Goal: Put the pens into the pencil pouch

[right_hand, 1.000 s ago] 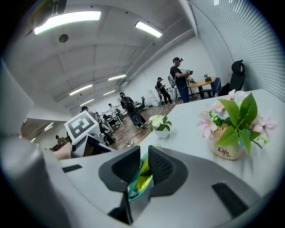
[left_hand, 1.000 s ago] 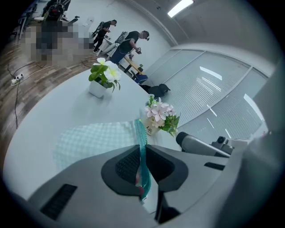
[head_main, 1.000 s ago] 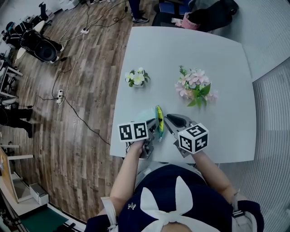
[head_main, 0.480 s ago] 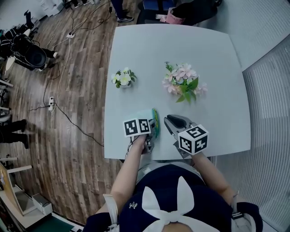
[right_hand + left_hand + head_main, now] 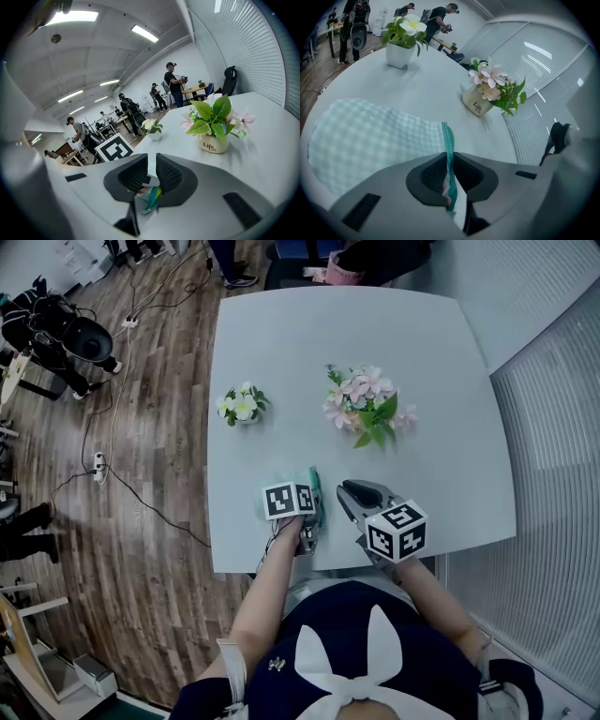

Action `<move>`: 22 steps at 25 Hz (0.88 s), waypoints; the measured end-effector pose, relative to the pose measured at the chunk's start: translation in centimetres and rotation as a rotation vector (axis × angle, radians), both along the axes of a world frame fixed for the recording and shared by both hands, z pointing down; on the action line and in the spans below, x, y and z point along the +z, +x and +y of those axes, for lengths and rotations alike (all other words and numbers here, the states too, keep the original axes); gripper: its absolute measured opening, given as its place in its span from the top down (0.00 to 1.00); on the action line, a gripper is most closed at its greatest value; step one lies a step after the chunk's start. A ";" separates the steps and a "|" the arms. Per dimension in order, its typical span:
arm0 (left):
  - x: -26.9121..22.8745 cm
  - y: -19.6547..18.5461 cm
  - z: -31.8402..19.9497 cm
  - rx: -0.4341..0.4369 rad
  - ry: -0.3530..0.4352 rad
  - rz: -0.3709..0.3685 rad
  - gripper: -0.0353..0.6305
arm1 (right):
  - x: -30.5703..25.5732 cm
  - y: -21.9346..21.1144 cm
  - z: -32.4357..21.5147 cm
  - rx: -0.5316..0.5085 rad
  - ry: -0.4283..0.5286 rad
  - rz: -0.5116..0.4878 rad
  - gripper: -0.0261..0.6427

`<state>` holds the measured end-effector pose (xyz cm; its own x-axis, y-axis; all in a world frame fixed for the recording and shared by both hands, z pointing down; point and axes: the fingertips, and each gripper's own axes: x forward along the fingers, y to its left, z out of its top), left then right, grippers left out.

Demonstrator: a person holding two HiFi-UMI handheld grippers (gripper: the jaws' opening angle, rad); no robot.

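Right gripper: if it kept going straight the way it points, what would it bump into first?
Probably the table, because the right gripper seems tipped down a little. If it skimmed over the top, the little pot of white flowers stands straight ahead. How far off that is, I can't tell.

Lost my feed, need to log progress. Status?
Left gripper jaws shut on pencil pouch zipper edge. Right gripper jaws nearly together, grip unclear. Pouch flat on table, no pens showing. Nothing in the way.

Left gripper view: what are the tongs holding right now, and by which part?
The left gripper holds the checked pouch. Its tongs are pinched on the teal zipper edge.
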<state>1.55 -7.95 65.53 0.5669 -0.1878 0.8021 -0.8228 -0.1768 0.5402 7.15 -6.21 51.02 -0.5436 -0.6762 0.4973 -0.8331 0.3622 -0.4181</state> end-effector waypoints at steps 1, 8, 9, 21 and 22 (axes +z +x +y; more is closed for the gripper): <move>0.3 0.1 0.1 0.013 -0.001 -0.010 0.87 | 0.1 0.1 0.1 0.003 -0.002 0.000 0.87; 0.5 0.5 0.4 0.072 0.020 -0.016 0.83 | 0.5 0.7 0.8 0.033 -0.009 0.005 0.87; 0.4 0.7 0.4 0.083 0.022 -0.007 0.80 | 0.5 0.8 0.8 0.038 -0.009 0.005 0.87; -4.2 -0.5 0.7 0.076 0.170 0.024 0.68 | -0.1 1.4 1.6 0.043 0.027 0.043 0.87; -4.9 -0.8 0.5 0.061 0.190 0.026 0.68 | -0.3 1.4 1.6 0.047 0.035 0.048 0.88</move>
